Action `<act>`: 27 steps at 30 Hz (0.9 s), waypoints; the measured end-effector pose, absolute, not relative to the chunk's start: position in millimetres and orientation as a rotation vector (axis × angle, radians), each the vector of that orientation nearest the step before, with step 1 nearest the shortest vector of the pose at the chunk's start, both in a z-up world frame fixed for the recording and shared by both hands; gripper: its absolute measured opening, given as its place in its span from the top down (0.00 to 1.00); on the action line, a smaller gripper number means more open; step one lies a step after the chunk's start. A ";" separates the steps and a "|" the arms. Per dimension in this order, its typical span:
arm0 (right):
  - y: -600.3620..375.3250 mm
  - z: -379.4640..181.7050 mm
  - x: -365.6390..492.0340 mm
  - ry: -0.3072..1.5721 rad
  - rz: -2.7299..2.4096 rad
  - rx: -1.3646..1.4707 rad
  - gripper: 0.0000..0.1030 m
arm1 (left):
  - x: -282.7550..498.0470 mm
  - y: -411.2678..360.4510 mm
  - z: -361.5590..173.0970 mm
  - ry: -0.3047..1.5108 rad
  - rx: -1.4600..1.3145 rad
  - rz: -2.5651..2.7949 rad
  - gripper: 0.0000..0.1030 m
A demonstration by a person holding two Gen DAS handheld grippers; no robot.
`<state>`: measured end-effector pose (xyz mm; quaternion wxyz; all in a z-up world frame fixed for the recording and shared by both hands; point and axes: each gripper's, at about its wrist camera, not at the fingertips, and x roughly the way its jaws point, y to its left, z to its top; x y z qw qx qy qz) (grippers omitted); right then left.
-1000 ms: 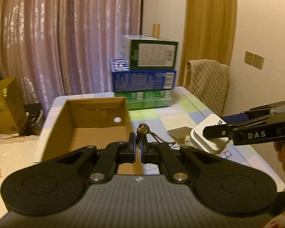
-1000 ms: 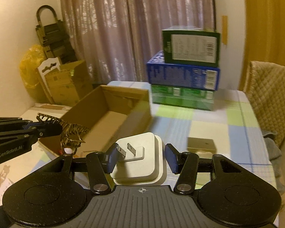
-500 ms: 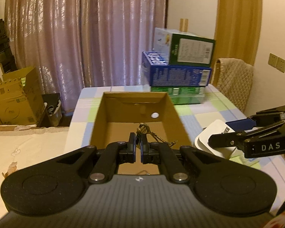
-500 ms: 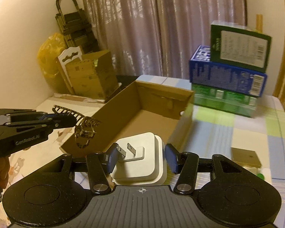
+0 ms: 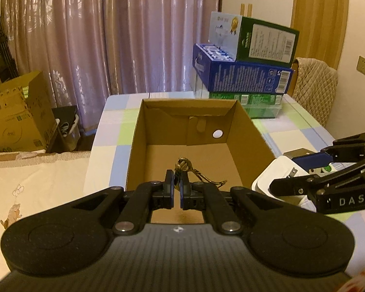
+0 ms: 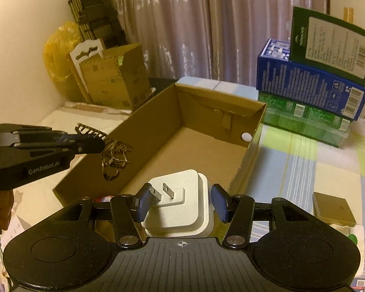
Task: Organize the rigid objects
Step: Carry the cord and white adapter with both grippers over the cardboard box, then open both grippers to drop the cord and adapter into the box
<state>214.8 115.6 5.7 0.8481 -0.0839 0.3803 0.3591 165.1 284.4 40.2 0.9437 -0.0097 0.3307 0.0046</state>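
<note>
My left gripper point(image 5: 177, 185) is shut on a brass-coloured metal hair clip point(image 5: 187, 169) and holds it above the near end of an open cardboard box point(image 5: 143, 126). The clip also shows in the right wrist view point(image 6: 114, 153), hanging from the left gripper point(image 6: 95, 143) over the box's left wall point(image 6: 143, 131). My right gripper point(image 6: 181, 200) is shut on a white plug adapter point(image 6: 180, 202) with two flat prongs, just in front of the box's near right corner. The adapter point(image 5: 275, 177) and the right gripper point(image 5: 296, 172) also show at the right of the left wrist view.
A stack of green and blue cartons point(image 5: 245, 73) stands behind the box on the checked tablecloth point(image 6: 304, 160). A small gold box point(image 6: 333, 209) lies on the table at right. A padded chair point(image 5: 314, 85) stands at far right. Cardboard boxes point(image 5: 17, 119) sit on the floor at left.
Both grippers have swung left and toward the cardboard box, each still holding its object. The clip has come to hang over the box's near end and the adapter sits at its near right corner.
</note>
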 end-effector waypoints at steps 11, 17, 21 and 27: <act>126.6 -10.6 221.5 0.809 0.781 -0.222 0.52 | 190.0 286.9 7.8 0.733 -0.028 0.008 0.98; 130.1 -15.9 221.2 0.816 0.788 -0.226 0.52 | 195.5 289.5 2.4 0.753 -0.017 0.015 0.97; 131.2 -17.3 219.2 0.820 0.790 -0.227 0.52 | 195.0 289.8 4.9 0.748 -0.011 0.018 0.92; 130.7 -18.5 215.2 0.822 0.790 -0.229 0.52 | 188.6 290.3 12.1 0.732 -0.010 0.020 0.92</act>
